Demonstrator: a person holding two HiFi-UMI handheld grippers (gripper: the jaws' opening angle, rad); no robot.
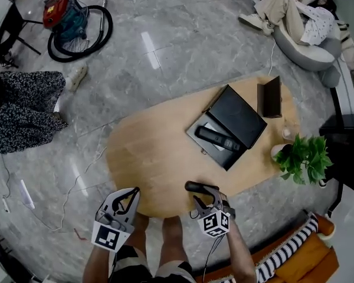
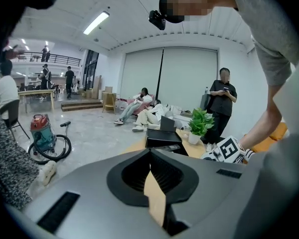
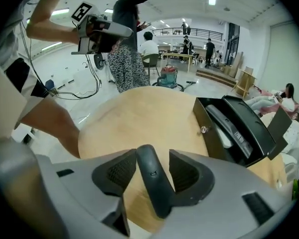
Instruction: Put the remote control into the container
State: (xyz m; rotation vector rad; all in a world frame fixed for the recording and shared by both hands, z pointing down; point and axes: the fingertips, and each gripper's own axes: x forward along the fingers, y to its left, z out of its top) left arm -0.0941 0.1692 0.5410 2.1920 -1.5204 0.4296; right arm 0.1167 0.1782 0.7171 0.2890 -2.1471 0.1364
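Observation:
A dark remote control (image 1: 199, 187) lies on the near edge of the oval wooden table (image 1: 153, 158). My right gripper (image 1: 203, 201) stands over it, open, with the remote (image 3: 152, 180) between its pads: the left pad is against it and a gap shows at the right pad. The container, an open black box (image 1: 206, 153) with its lid (image 1: 239, 115) tipped back, sits farther back on the right (image 3: 213, 133). A second remote (image 1: 218, 139) lies inside it on white paper. My left gripper (image 1: 131, 193) is shut and empty, off the table's near left edge (image 2: 150, 154).
A potted plant (image 1: 304, 155) in a white pot and a small upright black case (image 1: 270, 97) stand at the table's right end. A vacuum cleaner (image 1: 65, 13) sits on the grey floor at far left. A cable (image 1: 76, 187) trails near the table.

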